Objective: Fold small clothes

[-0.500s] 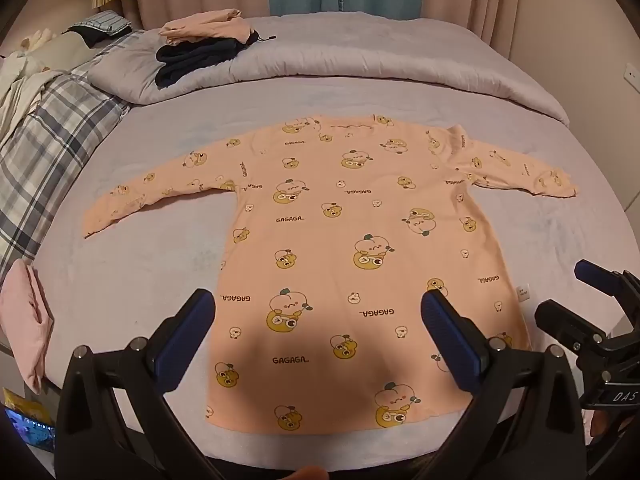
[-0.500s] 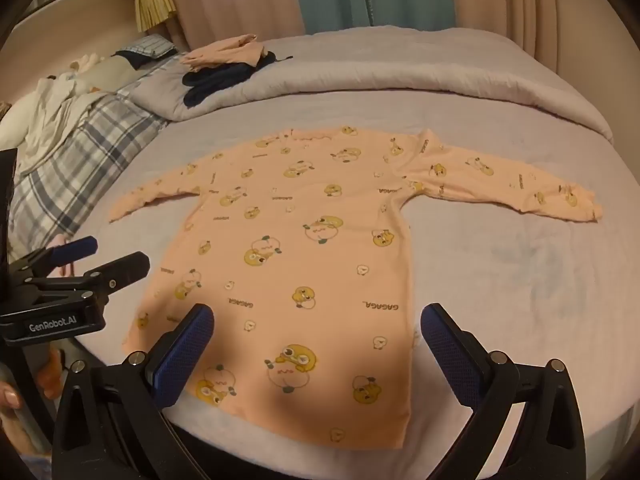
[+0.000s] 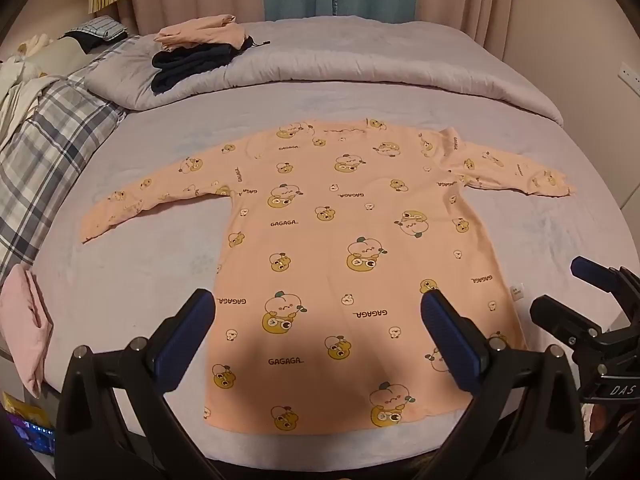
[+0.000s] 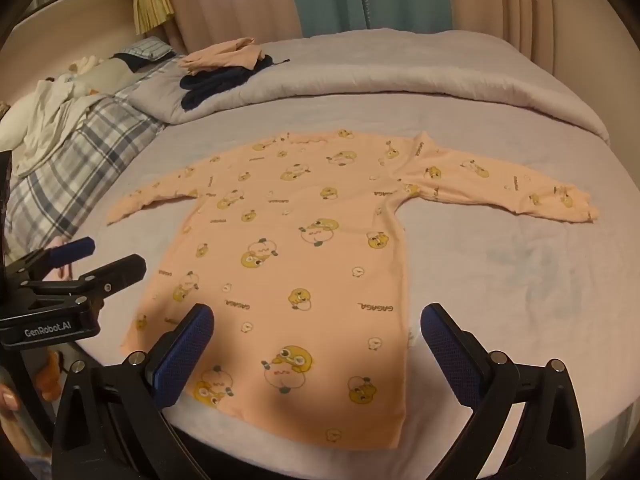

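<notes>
A peach long-sleeved shirt [image 3: 340, 240] [image 4: 304, 248] with yellow cartoon prints lies flat on the lilac bed, both sleeves spread out, hem toward me. My left gripper [image 3: 318, 320] hovers above the hem, open, nothing between its blue pads. My right gripper [image 4: 318, 328] hangs over the hem's right part, open and empty as well. In the left wrist view the right gripper [image 3: 576, 300] shows at the right edge. The left gripper [image 4: 96, 256] appears at the left edge of the right wrist view.
A stack of folded clothes [image 3: 200, 52], peach on dark navy, rests on the rolled grey duvet [image 3: 360, 72] at the back. A plaid blanket [image 3: 40, 152] and pillows lie at the left. A pink garment [image 3: 24, 320] sits at the bed's near left edge.
</notes>
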Available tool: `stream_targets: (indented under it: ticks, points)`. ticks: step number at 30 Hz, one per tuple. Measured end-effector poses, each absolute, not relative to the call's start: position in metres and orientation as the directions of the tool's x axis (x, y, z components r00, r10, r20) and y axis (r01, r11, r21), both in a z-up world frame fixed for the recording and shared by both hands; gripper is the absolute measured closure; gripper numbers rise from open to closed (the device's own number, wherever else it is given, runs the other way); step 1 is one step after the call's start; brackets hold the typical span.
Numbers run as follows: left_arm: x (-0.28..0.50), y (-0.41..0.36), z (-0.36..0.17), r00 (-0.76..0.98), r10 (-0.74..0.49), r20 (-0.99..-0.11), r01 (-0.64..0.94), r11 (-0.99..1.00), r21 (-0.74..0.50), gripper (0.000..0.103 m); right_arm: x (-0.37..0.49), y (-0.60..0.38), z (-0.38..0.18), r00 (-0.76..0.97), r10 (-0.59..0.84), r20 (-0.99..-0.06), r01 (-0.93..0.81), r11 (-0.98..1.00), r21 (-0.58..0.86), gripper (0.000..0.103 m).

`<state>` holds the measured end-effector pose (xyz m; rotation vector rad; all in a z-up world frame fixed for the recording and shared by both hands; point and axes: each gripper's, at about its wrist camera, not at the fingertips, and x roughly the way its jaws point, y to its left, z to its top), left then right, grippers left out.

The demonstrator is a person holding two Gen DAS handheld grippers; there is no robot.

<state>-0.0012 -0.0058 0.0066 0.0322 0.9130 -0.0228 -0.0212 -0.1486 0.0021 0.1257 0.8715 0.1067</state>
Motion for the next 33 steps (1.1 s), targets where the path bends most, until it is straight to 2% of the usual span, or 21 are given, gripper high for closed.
stream_targets:
  ticks: [33]
  points:
    - [-0.0056,-0.0057,0.0050,0.604,-0.003,-0.797,0.032,0.999,0.020,0.000,-0.0207,-0.1438,-0.0029,0.636,0.143,-0.758,-0.045,0.988,0.149,0.001]
